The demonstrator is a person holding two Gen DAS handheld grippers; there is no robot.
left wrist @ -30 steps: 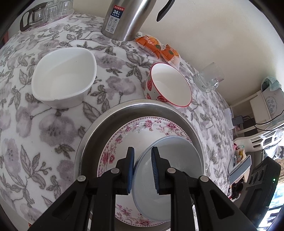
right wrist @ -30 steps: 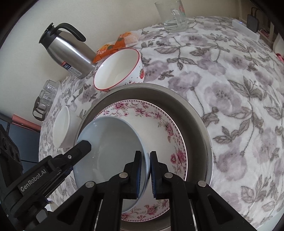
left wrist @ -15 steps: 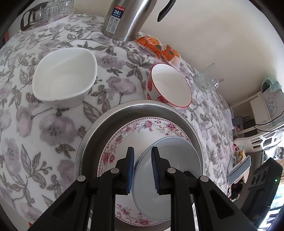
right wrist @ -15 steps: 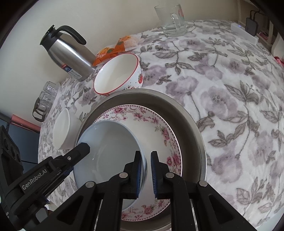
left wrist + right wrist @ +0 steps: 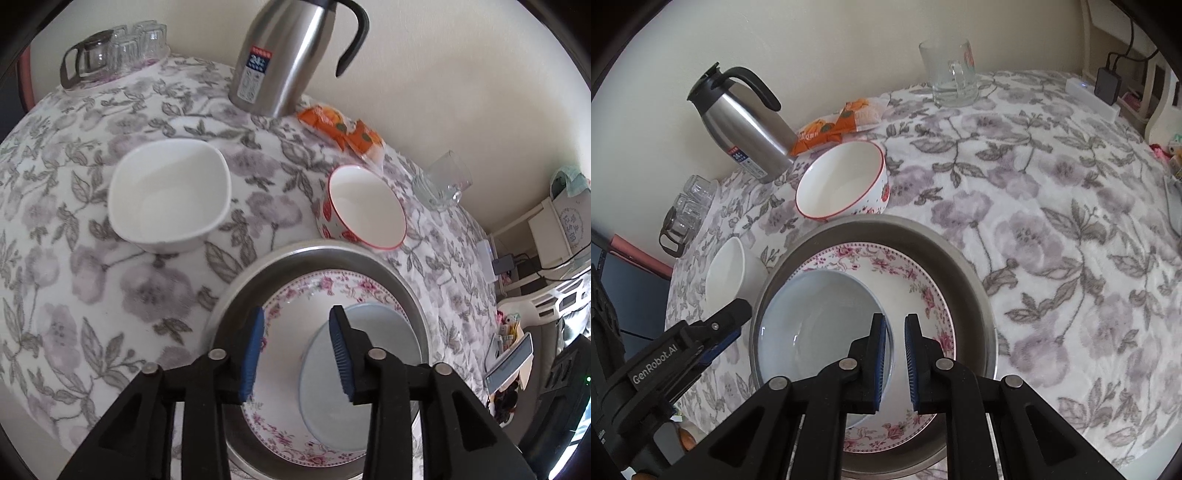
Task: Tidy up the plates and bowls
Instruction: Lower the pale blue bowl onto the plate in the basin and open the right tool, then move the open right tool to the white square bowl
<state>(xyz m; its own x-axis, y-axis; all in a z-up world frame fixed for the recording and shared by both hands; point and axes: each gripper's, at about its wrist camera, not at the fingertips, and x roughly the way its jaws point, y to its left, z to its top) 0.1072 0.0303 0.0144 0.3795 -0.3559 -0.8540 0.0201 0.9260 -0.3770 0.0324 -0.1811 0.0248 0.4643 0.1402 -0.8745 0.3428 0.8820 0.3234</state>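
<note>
A pale blue bowl (image 5: 820,325) lies inside a pink-flowered plate (image 5: 916,280), which sits in a steel basin (image 5: 960,266). My right gripper (image 5: 897,358) is shut on the bowl's right rim. My left gripper (image 5: 297,354) straddles the rim on the other side of the bowl (image 5: 373,354). Its jaws are opening: the right pad lies over the bowl and the left pad stands clear of it. The left gripper (image 5: 737,325) also shows at the bowl's left edge in the right wrist view. A white squarish bowl (image 5: 170,199) and a red-rimmed bowl (image 5: 364,206) stand on the floral cloth behind the basin (image 5: 325,254).
A steel thermos jug (image 5: 284,51) stands at the back by the wall, with orange snack packets (image 5: 340,129) beside it. A glass mug (image 5: 443,184) is at the back right. Small glasses and a glass pitcher (image 5: 110,51) are at the back left. The table drops off to the right.
My left gripper's jaws have spread apart and let go of the blue bowl's rim. My right gripper stays shut on the opposite rim and has risen slightly.
</note>
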